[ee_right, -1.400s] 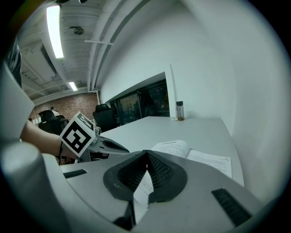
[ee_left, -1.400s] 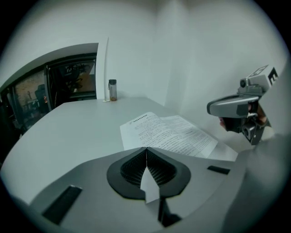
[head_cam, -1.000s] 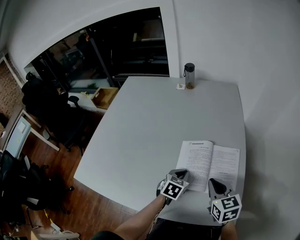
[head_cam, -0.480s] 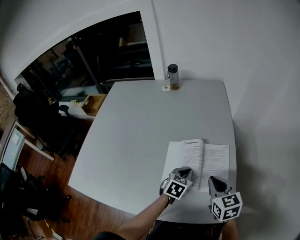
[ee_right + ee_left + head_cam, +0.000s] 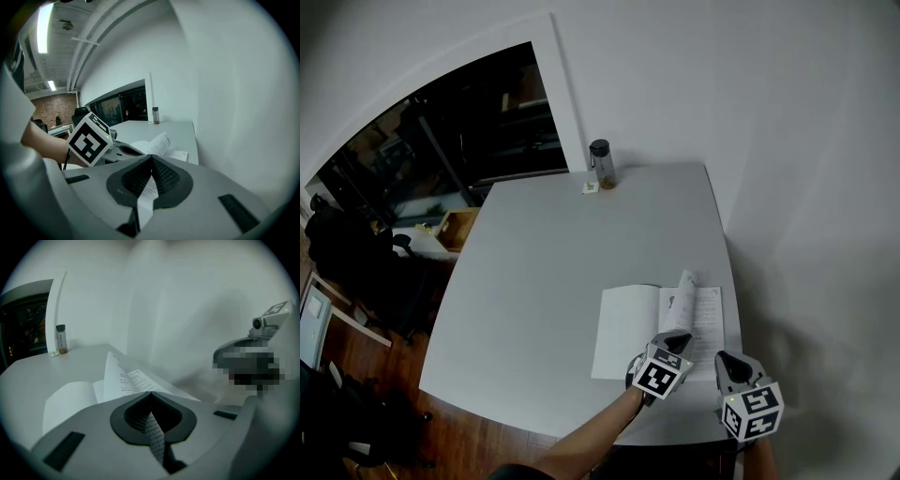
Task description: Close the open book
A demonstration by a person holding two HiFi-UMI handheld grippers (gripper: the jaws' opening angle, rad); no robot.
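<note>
Nearest you, your right hand-held gripper (image 5: 727, 362) sits at the near right corner of the book (image 5: 628, 334). Its jaws are drawn together, with a strip of pale paper showing between them, so it appears to have the edge of the right-hand leaf nipped. Just beside it, your left hand-held gripper (image 5: 675, 341) is over the book's near edge. Its jaws are pressed together on a printed page (image 5: 683, 292), which runs through the gap between them. That page stands up from the spine, tilted and curling, with its text side facing left in your left gripper view. Your forearm (image 5: 591, 441) reaches in from the near edge behind the left marker cube. The book lies open on the pale grey tabletop (image 5: 534, 272), close to its near right corner. Its left side is a blank white sheet lying flat and its right side is a printed sheet lying flat, partly under the raised page. Past the book the tabletop is bare up to the far edge. There a small white card (image 5: 591, 187) lies just beside a clear bottle (image 5: 601, 164), which has a dark cap and stands upright with something brownish at its bottom. A white wall (image 5: 787, 141) runs behind and along the right. At the far left a dark glass pane (image 5: 441, 159) shows chairs and desks beyond.
</note>
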